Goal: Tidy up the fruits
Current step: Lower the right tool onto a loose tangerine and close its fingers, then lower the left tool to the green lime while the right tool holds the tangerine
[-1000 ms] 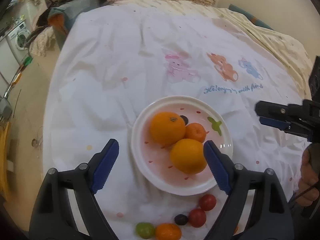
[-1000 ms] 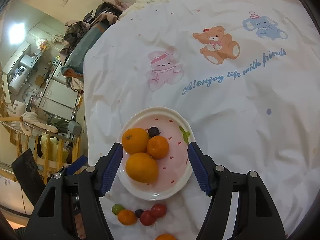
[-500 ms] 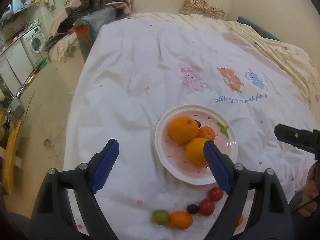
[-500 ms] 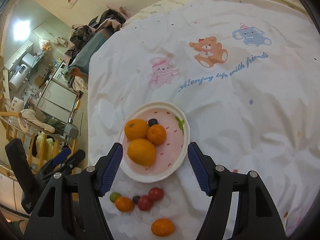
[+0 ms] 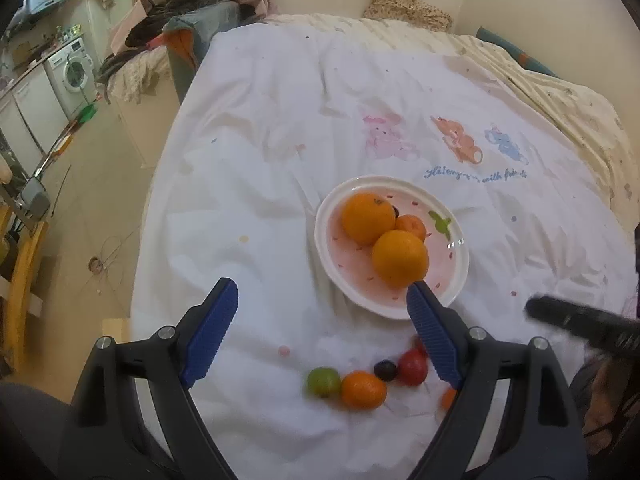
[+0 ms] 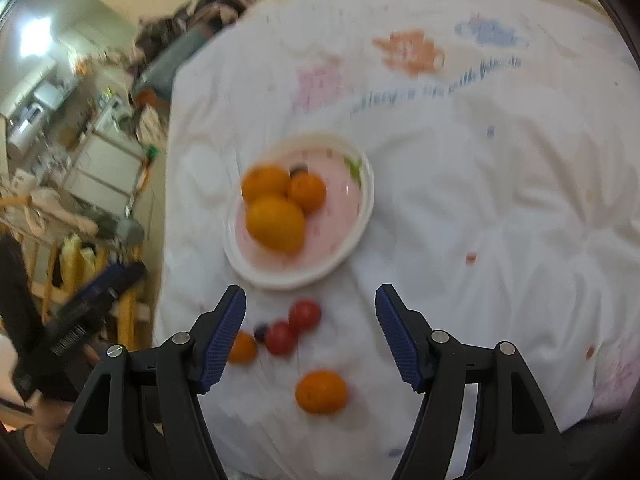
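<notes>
A white and pink plate (image 5: 456, 276) (image 6: 356, 232) on the white bed cover holds two oranges (image 5: 399, 257) (image 6: 275, 222), a small tangerine (image 5: 411, 227) (image 6: 307, 193) and a dark grape. Loose fruit lies in front of it: a green fruit (image 5: 322, 381), a tangerine (image 5: 363, 389), a dark grape (image 5: 385, 369), red tomatoes (image 5: 412, 366) (image 6: 305, 315). Another tangerine (image 6: 321, 391) lies nearest the right gripper. My left gripper (image 5: 322, 328) is open and empty, short of the plate. My right gripper (image 6: 310, 328) is open and empty above the loose fruit. The right wrist view is blurred.
The cover (image 5: 280, 128) with cartoon animals drapes a bed whose left edge drops to the floor. Clothes are piled on a seat (image 5: 192, 12) at the back left. A washing machine (image 5: 74, 68) and yellow wooden furniture (image 5: 20, 280) stand at the left.
Both grippers have pulled back from the plate, so the loose fruit in front of it has come further into view. Both stay open and empty.
</notes>
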`<act>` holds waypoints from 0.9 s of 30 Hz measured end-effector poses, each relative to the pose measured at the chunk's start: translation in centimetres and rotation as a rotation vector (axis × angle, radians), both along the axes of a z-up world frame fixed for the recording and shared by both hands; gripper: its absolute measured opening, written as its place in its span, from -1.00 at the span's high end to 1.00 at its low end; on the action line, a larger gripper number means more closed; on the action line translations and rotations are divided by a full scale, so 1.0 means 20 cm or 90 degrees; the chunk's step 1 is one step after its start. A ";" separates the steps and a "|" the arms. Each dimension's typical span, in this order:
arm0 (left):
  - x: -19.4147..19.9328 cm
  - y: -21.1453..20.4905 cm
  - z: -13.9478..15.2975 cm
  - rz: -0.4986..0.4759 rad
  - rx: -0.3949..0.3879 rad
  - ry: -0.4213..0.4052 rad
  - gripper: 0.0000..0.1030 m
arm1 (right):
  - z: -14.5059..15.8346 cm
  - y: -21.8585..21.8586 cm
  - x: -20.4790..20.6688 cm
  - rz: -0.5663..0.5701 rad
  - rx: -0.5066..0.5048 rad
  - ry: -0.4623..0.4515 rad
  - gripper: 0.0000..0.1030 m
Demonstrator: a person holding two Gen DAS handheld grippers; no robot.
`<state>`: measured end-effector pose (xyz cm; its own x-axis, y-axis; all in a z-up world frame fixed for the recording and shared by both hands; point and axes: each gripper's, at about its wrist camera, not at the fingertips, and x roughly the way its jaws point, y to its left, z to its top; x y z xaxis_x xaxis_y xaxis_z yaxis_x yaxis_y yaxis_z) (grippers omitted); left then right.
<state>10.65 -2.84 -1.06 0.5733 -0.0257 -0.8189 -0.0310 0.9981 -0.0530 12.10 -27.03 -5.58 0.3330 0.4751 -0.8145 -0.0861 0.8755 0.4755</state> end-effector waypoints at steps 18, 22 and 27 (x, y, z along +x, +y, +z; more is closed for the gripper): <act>-0.02 0.06 -0.06 0.028 -0.047 0.039 -0.63 | -0.36 0.35 -0.07 0.168 -0.167 0.126 0.20; -0.01 0.06 -0.08 0.027 -0.051 0.045 -0.63 | -0.34 0.36 -0.08 0.182 -0.177 0.111 0.24; -0.01 0.06 -0.09 0.036 -0.048 0.048 -0.63 | -0.28 0.29 -0.06 0.146 -0.140 0.097 0.24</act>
<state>10.47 -1.62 -2.79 0.5119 -0.0583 -0.8571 -0.0932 0.9880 -0.1229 10.99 -21.25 -11.27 0.1049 0.3319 -0.9375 -0.2358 0.9241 0.3008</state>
